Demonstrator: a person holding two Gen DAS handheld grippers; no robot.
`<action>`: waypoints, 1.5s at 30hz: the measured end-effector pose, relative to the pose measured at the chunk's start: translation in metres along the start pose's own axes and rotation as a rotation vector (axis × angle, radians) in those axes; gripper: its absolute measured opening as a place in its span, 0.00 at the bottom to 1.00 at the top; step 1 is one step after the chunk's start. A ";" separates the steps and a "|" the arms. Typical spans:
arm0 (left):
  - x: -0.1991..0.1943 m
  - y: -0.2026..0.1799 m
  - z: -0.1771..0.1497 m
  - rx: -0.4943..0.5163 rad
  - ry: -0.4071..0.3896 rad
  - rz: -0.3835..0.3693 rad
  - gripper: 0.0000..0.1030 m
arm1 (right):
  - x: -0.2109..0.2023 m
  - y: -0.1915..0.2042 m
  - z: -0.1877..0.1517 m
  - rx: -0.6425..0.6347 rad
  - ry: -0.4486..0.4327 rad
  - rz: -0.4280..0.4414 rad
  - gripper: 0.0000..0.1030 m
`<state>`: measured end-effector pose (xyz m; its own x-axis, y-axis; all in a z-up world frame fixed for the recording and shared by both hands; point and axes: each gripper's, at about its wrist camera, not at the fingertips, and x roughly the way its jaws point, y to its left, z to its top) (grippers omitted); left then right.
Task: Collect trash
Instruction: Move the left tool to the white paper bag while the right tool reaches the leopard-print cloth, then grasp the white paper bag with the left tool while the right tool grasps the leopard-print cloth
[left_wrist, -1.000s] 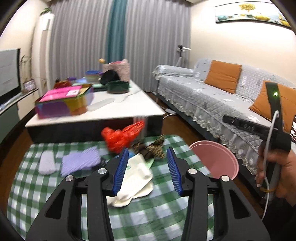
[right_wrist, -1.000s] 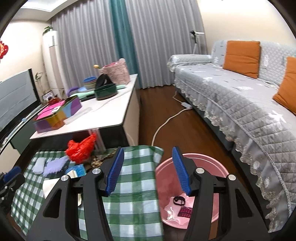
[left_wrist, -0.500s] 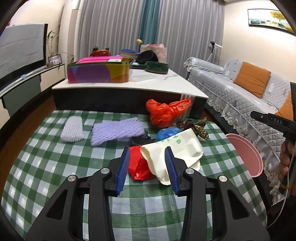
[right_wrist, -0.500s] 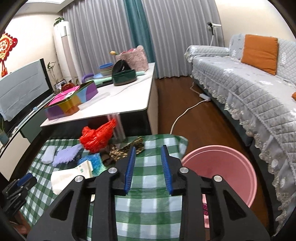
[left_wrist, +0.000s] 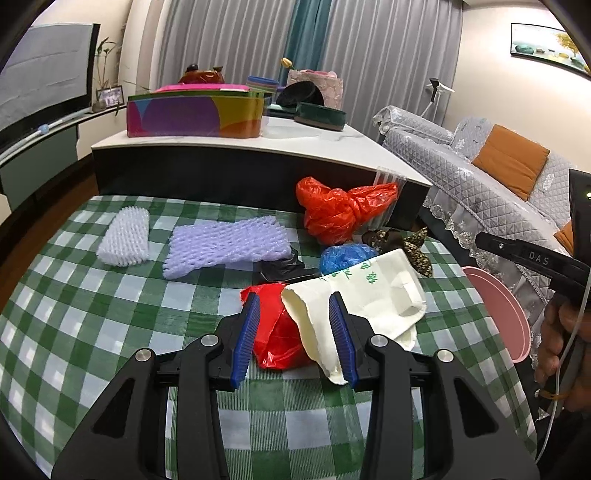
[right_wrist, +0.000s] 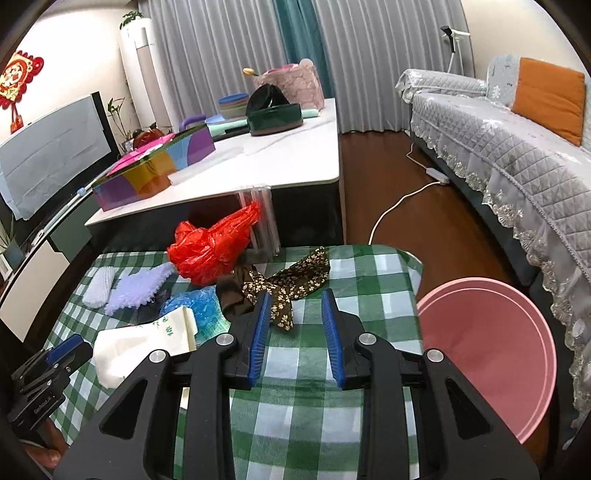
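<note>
Where the cream bag (left_wrist: 354, 295) overlaps it, the red bag (left_wrist: 277, 332) is half hidden; left gripper (left_wrist: 295, 332) and right gripper (right_wrist: 293, 332) both spread, empty.

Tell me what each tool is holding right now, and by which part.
Nothing is held. The left tool is open around the red bag and cream bag, not clamped. The right tool is open and empty.

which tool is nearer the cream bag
Left. The left tool has its open fingers around the near end of the cream bag. The right tool is open too, off to the bag's right, by the floral cloth.
</note>
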<state>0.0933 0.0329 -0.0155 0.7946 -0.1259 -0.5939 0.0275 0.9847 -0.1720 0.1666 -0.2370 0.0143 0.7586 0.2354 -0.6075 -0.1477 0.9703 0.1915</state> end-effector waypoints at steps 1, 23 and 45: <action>0.002 0.001 0.001 -0.006 0.002 0.001 0.37 | 0.004 0.001 0.001 0.000 0.003 0.003 0.29; 0.038 -0.001 0.001 -0.025 0.064 -0.064 0.27 | 0.079 0.014 -0.008 -0.047 0.137 0.074 0.33; -0.001 -0.037 0.019 0.098 -0.038 -0.051 0.12 | -0.003 0.021 0.008 -0.113 0.001 0.105 0.04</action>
<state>0.1029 -0.0007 0.0069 0.8133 -0.1738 -0.5553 0.1267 0.9844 -0.1224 0.1661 -0.2174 0.0264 0.7347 0.3361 -0.5893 -0.2970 0.9403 0.1660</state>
